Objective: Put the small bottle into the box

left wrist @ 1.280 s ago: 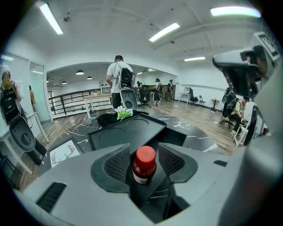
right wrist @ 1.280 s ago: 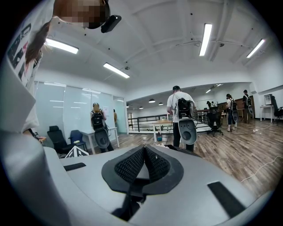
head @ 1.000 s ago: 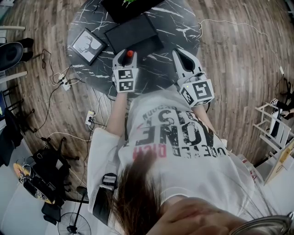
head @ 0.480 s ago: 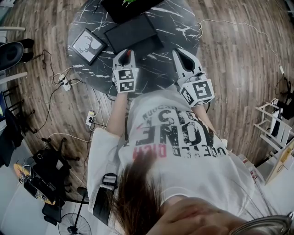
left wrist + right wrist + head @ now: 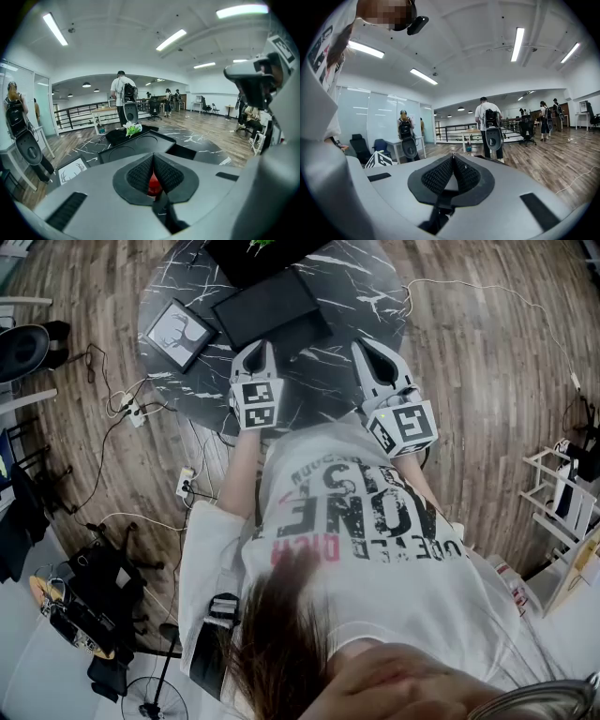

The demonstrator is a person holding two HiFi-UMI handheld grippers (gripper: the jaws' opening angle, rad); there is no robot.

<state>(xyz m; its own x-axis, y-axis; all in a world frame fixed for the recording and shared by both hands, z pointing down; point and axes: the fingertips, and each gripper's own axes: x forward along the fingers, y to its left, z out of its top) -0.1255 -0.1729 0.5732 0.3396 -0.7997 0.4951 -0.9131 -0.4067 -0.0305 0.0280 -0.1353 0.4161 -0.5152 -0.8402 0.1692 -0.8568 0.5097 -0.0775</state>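
The small bottle shows only as a red cap (image 5: 153, 183) pinched between the black pads of my left gripper (image 5: 153, 157). In the head view that left gripper (image 5: 255, 346) stands over the near part of the dark marble table (image 5: 347, 296), shut on the bottle, which its jaws hide from above. The black box (image 5: 272, 307) lies just beyond it; in the left gripper view the box (image 5: 140, 145) shows round recesses. My right gripper (image 5: 368, 346) hovers to the right, and its pads (image 5: 440, 176) meet with nothing between them.
A framed deer picture (image 5: 178, 332) lies left of the box. A second black tray with a green plant (image 5: 258, 247) sits at the table's far edge. Cables and power strips (image 5: 131, 407) lie on the wooden floor to the left.
The left jaws have closed round the red-capped bottle, and the cap no longer shows in the head view. The right gripper has not moved.
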